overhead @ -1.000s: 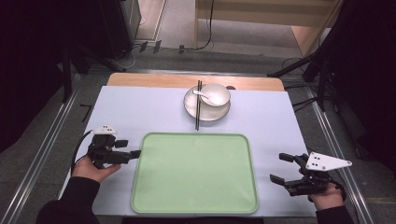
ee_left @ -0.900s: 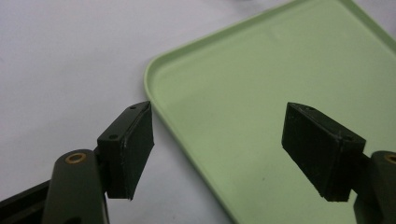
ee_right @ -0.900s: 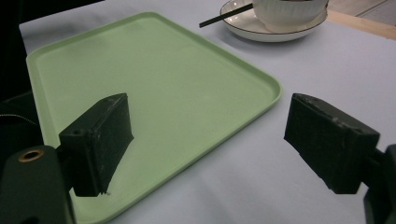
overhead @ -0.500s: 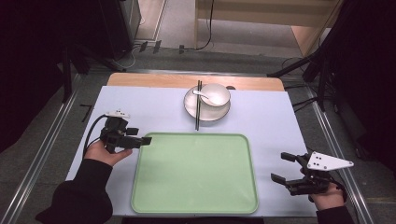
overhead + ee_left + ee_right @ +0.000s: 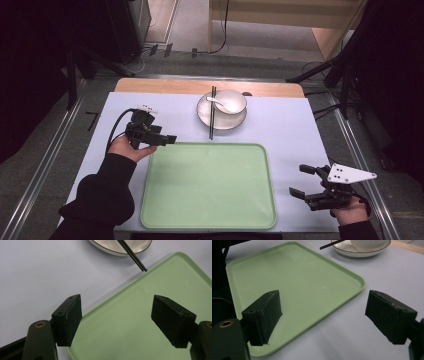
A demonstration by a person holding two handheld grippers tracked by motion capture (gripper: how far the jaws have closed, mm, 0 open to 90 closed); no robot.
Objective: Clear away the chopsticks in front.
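Flat green plastic tray (image 5: 210, 187) central on the table, round white plate (image 5: 220, 116) behind it — white bowl (image 5: 230, 101) on plate, black chopsticks (image 5: 212, 112) across its left edge.

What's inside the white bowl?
A white spoon lies in the bowl, its handle over the rim. The bowl sits on a plate beside black chopsticks. Nothing else shows inside.

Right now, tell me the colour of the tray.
The tray is pale green all over; the high view shows it best.

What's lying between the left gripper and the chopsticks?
Nothing: the high view shows bare table between the left gripper and the chopsticks.
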